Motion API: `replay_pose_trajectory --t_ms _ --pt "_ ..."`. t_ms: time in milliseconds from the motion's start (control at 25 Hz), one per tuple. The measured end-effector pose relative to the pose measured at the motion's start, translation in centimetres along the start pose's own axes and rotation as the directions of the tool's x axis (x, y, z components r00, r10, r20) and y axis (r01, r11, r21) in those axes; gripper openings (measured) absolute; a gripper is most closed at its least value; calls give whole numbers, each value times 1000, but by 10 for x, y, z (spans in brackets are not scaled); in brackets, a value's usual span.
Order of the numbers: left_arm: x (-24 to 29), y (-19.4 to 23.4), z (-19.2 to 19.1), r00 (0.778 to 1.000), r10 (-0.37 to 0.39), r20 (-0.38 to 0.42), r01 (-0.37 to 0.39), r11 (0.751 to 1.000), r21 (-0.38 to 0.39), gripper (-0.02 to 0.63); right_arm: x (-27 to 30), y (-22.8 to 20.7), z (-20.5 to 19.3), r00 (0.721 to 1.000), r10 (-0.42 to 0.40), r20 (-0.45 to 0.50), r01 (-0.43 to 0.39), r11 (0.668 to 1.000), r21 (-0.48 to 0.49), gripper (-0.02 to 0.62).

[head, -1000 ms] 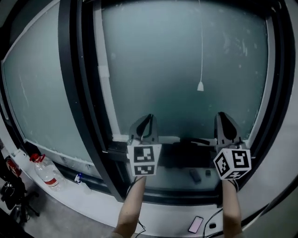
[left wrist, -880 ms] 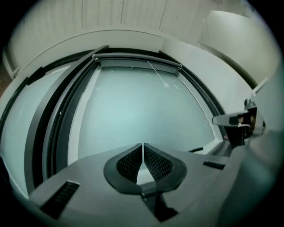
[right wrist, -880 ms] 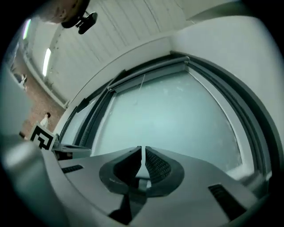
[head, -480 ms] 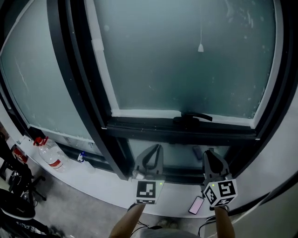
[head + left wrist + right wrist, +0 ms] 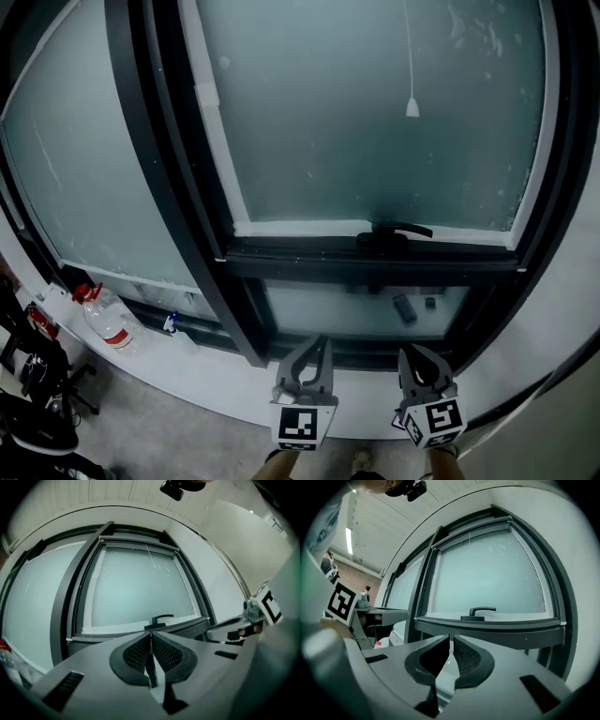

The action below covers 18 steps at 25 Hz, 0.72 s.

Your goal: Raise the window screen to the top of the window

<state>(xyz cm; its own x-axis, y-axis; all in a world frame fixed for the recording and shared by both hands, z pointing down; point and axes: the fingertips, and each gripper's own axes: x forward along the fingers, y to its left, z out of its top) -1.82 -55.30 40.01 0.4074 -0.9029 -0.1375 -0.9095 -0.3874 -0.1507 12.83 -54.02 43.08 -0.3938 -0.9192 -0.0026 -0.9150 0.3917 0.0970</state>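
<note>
The window's frosted pale-green screen [image 5: 375, 122] fills the black frame, and a thin cord with a white knob [image 5: 412, 108] hangs in front of it. A black handle [image 5: 394, 232] sits on the lower rail; it also shows as the handle [image 5: 159, 619] in the left gripper view and the handle [image 5: 480, 611] in the right gripper view. My left gripper [image 5: 314, 352] and right gripper [image 5: 420, 364] are low, below the frame and apart from it. Both are shut with nothing held. The left gripper [image 5: 151, 638] and the right gripper [image 5: 451, 641] each point up at the handle.
A water bottle with a red cap [image 5: 108, 323] and a small blue-topped bottle [image 5: 172, 323] stand on the ledge at lower left. Small dark items [image 5: 405, 307] lie behind the lower pane. A black chair [image 5: 33, 394] stands at the far lower left.
Both grippers have dropped from the height of the handle rail to below the window frame. The handle and rail now sit higher in the head view.
</note>
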Motion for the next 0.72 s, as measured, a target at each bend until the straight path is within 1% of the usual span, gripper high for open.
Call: replay_pose_trajectory --t_ms 80,160,240,320,360,440,520,560,600,720 --pt "-29 4 -7 1000 -16 -18 16 1000 7 15 -12 22 -4 1000 -23 -2 23 999 34 29" --pt "-60 10 -16 999 -26 -41 25 1000 -12 15 -23 50 -7 999 -32 -10 33 997 71 29" --pt "-88 16 -26 996 -26 -84 24 999 -29 15 -35 78 -8 999 -30 -22 32 996 84 31" --pt "-109 24 -35 992 -24 -123 19 999 -44 11 -43 103 -4 999 -23 -32 25 998 62 29" --pt "-118 28 -36 992 -25 -128 19 998 -52 11 -47 115 0 999 -19 -33 21 999 34 29" --pt "-134 33 -32 992 -26 -120 18 998 -67 10 -57 135 12 999 -21 -31 20 998 -53 29" --pt "-147 32 -28 993 -24 -114 15 997 -78 10 -69 149 21 999 -26 -31 21 990 -138 29" --pt "-153 30 -27 993 -22 -113 13 996 -83 11 -76 154 24 999 -22 -30 18 988 -152 29" --pt "-157 27 -25 994 -21 -111 12 996 -88 9 -82 157 26 1000 -17 -25 13 990 -143 29" --pt "-170 18 -20 994 -20 -105 9 995 -103 11 -101 158 27 1000 -20 -17 19 996 -86 29"
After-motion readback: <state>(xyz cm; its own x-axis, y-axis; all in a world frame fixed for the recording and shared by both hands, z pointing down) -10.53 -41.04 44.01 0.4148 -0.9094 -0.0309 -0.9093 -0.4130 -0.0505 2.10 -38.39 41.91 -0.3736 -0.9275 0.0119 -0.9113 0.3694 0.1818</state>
